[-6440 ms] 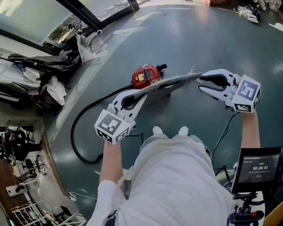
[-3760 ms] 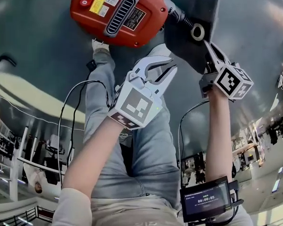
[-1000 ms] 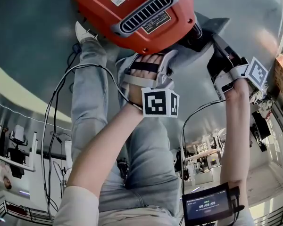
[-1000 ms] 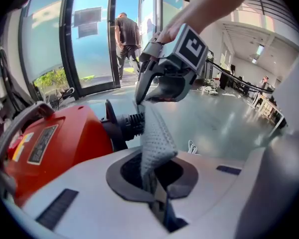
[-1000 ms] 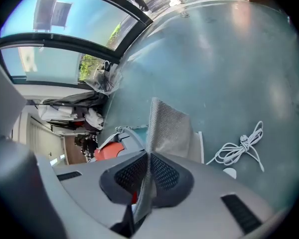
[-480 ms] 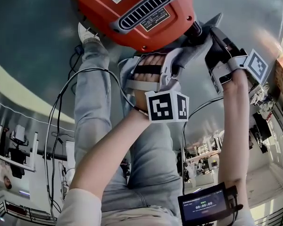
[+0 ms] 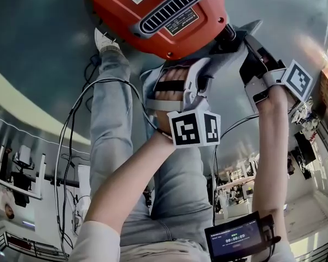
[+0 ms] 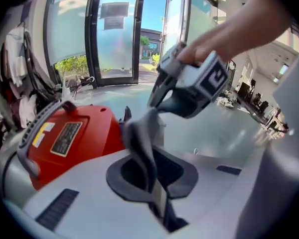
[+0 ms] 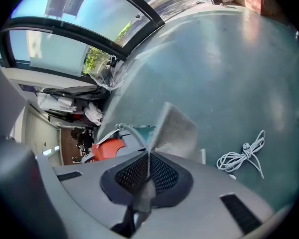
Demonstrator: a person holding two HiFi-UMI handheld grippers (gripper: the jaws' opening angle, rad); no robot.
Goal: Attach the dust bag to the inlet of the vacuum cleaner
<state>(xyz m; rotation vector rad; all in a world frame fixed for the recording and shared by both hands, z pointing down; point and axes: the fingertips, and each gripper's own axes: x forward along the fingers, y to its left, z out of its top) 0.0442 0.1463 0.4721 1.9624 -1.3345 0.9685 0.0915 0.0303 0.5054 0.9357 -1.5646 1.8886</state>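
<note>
Two clamped holds on the dust bag, just beside the vacuum cleaner.
Fingers of the left gripper and right gripper are pinched on limp, light cloth; a hold near its stiffer mouth is judged firmer.

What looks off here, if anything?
Nothing spilled or broken. The grey dust bag is bunched, pinched in the tongs of the left gripper and right gripper beside the inlet of the red vacuum cleaner; whether it is seated there cannot be told.
</note>
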